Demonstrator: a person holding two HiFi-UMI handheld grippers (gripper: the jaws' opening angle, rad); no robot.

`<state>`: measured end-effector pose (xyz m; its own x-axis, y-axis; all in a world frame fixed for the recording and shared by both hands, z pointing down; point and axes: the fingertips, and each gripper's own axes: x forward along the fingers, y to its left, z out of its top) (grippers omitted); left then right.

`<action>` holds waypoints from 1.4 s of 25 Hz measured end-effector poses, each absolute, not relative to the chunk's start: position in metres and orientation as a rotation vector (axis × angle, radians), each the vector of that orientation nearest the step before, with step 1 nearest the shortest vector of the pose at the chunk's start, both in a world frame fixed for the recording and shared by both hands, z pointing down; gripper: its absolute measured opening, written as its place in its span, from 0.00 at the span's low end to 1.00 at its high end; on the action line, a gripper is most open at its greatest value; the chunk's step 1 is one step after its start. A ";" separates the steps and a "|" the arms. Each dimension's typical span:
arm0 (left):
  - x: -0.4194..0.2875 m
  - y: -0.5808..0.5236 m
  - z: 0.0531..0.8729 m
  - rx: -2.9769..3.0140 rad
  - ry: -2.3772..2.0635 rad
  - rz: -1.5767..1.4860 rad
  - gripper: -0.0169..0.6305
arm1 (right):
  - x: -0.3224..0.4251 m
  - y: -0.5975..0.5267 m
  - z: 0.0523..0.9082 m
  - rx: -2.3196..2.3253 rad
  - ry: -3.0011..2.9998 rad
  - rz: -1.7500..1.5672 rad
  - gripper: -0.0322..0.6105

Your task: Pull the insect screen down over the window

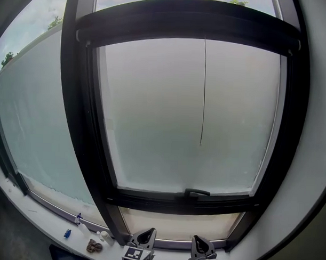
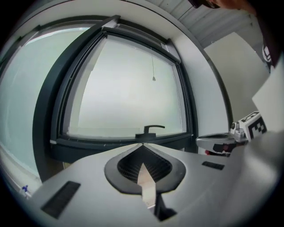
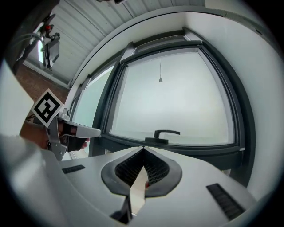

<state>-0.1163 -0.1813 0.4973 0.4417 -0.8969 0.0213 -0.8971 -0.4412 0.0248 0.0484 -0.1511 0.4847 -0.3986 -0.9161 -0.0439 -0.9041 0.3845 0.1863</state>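
At the bottom edge of the head view, the left gripper (image 1: 146, 235) and right gripper (image 1: 200, 243) sit side by side. Both have their jaws closed on nothing. Each carries a marker cube (image 3: 47, 107) printed with black squares, and I can read no brand or lettering anywhere. Past them, small bottles (image 1: 79, 221) stand on the sill (image 1: 48, 213) at lower left. Beyond is the window handle (image 1: 196, 192), then the thin pull cord (image 1: 203, 91) hanging right of centre. The insect screen looks still rolled inside the dark housing (image 1: 188, 23) along the window's top. I'd expect light, soft mesh on a sprung roller. The cord is slim and slippery, so pinch it near its lower end.
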 end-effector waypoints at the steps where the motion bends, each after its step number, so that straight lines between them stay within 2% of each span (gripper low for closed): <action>1: -0.111 -0.187 0.485 2.677 -1.650 -0.012 0.02 | 0.052 -0.158 0.472 1.676 -2.581 -0.319 0.05; 9: -0.097 -0.230 0.352 3.017 -2.042 0.068 0.02 | 0.079 -0.213 0.364 1.589 -2.738 -0.684 0.06; 11: -0.098 -0.237 0.311 3.099 -2.118 0.077 0.05 | 0.084 -0.222 0.330 1.568 -2.729 -0.833 0.11; 16: -0.103 -0.264 0.203 3.278 -2.325 0.359 0.28 | 0.098 -0.248 0.234 1.534 -2.470 -1.241 0.27; 18: -0.111 -0.279 0.166 3.288 -2.423 0.601 0.37 | 0.101 -0.260 0.196 1.507 -2.340 -1.372 0.35; 22: -0.120 -0.302 0.104 3.252 -2.551 1.140 0.47 | 0.104 -0.284 0.134 1.411 -2.045 -1.529 0.52; 27: -0.134 -0.331 0.043 3.040 -2.572 1.773 0.67 | 0.112 -0.319 0.075 1.280 -1.684 -1.573 0.65; 29: -0.144 -0.340 0.013 2.922 -2.627 1.934 0.70 | 0.116 -0.327 0.046 1.261 -1.552 -1.592 0.67; 32: -0.155 -0.345 -0.034 2.807 -2.698 2.018 0.70 | 0.120 -0.336 0.001 1.245 -1.402 -1.593 0.70; 35: -0.161 -0.349 -0.074 2.725 -2.694 2.089 0.80 | 0.125 -0.345 -0.042 1.238 -1.318 -1.556 0.78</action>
